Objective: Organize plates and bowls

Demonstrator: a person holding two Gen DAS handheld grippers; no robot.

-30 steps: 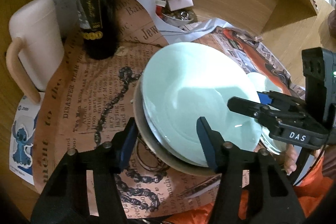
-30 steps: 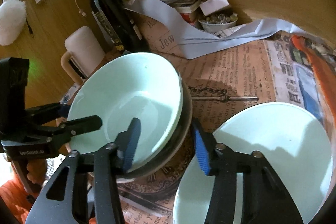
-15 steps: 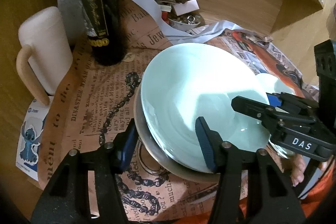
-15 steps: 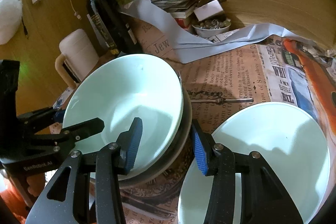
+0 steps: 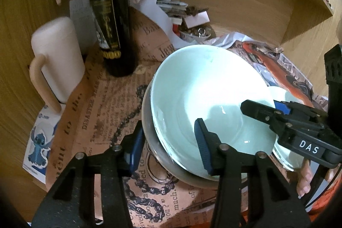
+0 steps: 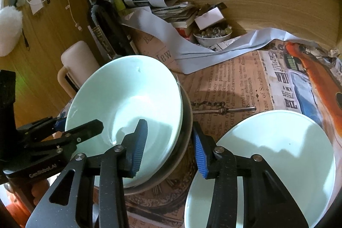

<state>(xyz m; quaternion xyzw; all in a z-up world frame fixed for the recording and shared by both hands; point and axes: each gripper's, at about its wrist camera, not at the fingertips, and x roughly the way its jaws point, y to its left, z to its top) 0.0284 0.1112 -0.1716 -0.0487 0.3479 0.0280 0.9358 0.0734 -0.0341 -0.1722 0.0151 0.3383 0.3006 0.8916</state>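
A pale green bowl [image 5: 205, 95] sits nested in a grey-rimmed bowl [image 5: 171, 159] on the newspaper-covered table; it also shows in the right wrist view [image 6: 128, 99], over the grey bowl [image 6: 183, 142]. My left gripper [image 5: 168, 146] is open and straddles the near rim of the stack. My right gripper [image 6: 168, 142] is open and straddles the stack's rim from the other side; it also shows in the left wrist view [image 5: 265, 108]. A second pale green bowl [image 6: 277, 155] stands to the right of the stack.
A dark wine bottle [image 5: 109, 14] and a cream mug [image 5: 57, 57] stand behind and left of the stack. A small bowl of trinkets [image 6: 211, 35], a paper pile [image 6: 162, 5] and wooden walls [image 6: 267, 1] close off the back.
Both grippers have drawn back and up a little from the stacked bowls, which now sit lower in the views. Both grippers stay open.
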